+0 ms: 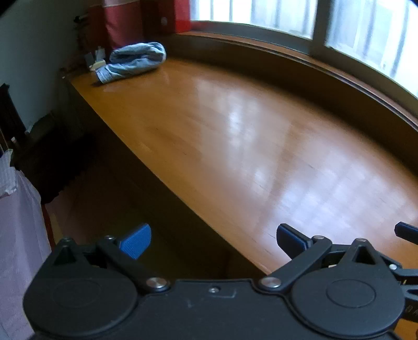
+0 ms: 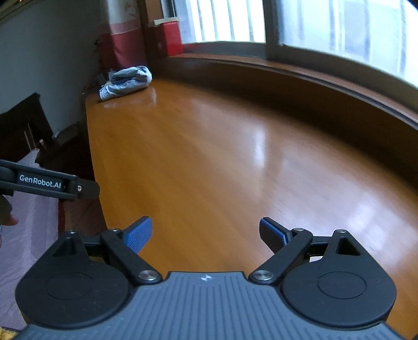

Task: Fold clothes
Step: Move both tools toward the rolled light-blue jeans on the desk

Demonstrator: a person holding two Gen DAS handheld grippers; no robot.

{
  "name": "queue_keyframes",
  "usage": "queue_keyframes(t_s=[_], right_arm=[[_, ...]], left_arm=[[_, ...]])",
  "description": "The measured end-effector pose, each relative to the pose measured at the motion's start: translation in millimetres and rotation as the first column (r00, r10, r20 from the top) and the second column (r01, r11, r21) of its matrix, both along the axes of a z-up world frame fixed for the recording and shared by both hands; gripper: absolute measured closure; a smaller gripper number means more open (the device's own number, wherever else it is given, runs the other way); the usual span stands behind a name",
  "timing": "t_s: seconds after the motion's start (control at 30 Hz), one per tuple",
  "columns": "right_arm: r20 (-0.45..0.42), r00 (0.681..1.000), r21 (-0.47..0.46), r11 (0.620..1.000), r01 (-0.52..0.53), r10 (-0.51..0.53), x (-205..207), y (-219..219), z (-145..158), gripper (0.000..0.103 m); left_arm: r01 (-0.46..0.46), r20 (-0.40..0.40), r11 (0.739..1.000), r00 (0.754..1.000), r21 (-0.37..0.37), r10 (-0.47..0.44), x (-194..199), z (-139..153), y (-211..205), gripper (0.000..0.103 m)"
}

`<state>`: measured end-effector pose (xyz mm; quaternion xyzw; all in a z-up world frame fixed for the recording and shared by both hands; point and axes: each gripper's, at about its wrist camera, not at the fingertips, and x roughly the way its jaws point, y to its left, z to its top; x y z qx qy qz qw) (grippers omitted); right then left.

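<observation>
In your left wrist view, your left gripper (image 1: 213, 239) fills the bottom of the frame with its blue-padded fingers (image 1: 137, 244) spread wide apart and nothing between them; one pad hangs over the dark drop off the table's edge, the other over the wood. The glossy wooden table (image 1: 235, 146) sweeps from lower right to upper left, bare across its middle, with window light reflected on it. The light blue garment (image 1: 133, 62) lies bundled in the upper left of the frame at the far end of the table, well apart from your fingers, just in front of a red curtain (image 1: 120, 23). At the right edge, low down, a dark fingertip of your right gripper (image 1: 406, 231) pokes in. In your right wrist view, your right gripper (image 2: 205, 235) sits at the bottom centre, its fingers (image 2: 139, 235) likewise held apart and empty above the table (image 2: 222, 157). The garment (image 2: 126, 82) shows in the upper left, crumpled at the table's far corner near the curtain (image 2: 122, 49) and a red box (image 2: 172, 39) on the window sill. At the left edge, mid-height, your left gripper's black arm (image 2: 49, 184) reaches in, with a pale cloth-covered surface (image 2: 28, 230) below it
</observation>
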<state>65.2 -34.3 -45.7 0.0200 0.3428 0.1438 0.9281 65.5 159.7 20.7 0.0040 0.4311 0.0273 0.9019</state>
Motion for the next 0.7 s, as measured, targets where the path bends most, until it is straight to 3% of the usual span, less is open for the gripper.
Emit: queue_keyframes(t_s=[0.3,0.7], right_arm=[[0.03,0.996,0.102,0.992,0.077,-0.081,51,61,15,0.011],[0.069,0.998,0.118,0.993,-0.018,0.01,134,156,30,0.011]], left_arm=[[-0.053,0.015,0.999,0.999,0.013,0.052,49,14,93,0.0],[-0.183,0.041,0.983,0.982,-0.001,0.183,130,31,189,0.0]])
